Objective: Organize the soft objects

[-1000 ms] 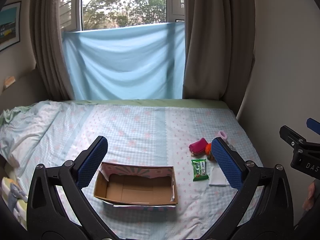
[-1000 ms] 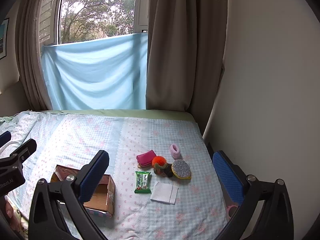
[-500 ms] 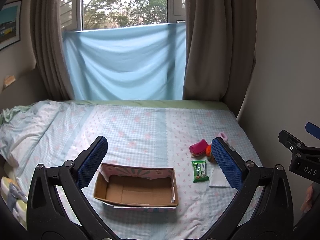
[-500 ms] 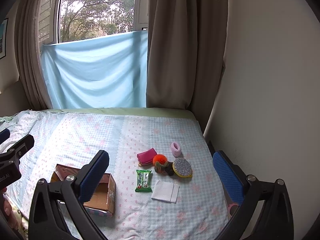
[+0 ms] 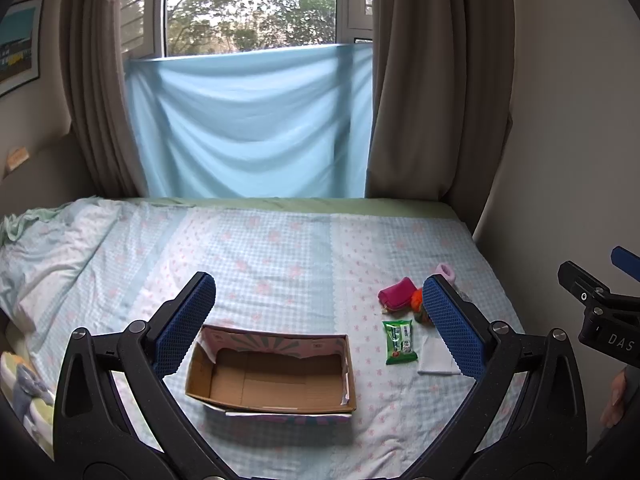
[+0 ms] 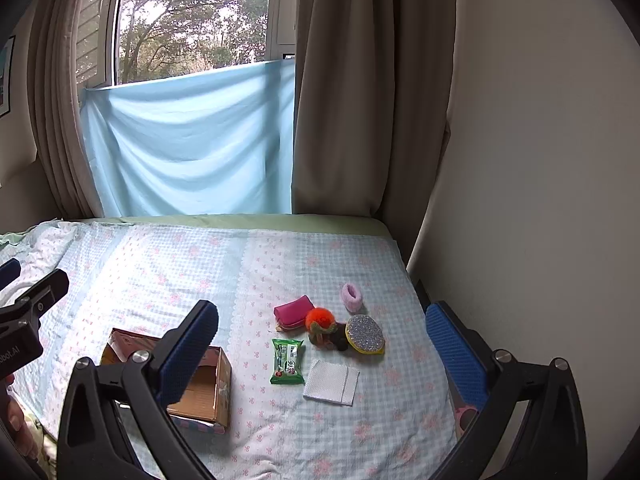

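Note:
An open, empty cardboard box [image 5: 272, 372] lies on the bed; it also shows in the right wrist view [image 6: 204, 384]. To its right lie a green wipes pack [image 6: 287, 361], a white folded cloth [image 6: 331, 381], a magenta pouch [image 6: 293, 312], an orange pompom toy [image 6: 320, 322], a glittery round sponge [image 6: 365, 334] and a pink scrunchie [image 6: 351, 297]. My left gripper [image 5: 318, 320] is open and empty, above the box. My right gripper [image 6: 322, 346] is open and empty, above the soft things.
The bed [image 6: 200, 264] has a light checked sheet. A wall [image 6: 540, 200] runs along its right edge. Brown curtains [image 6: 360, 100] and a blue cloth [image 6: 192, 144] hang at the far end. Rumpled bedding [image 5: 48, 252] lies at the left.
Both grippers have drifted slightly forward and up over the bed. Nothing on the bed has moved.

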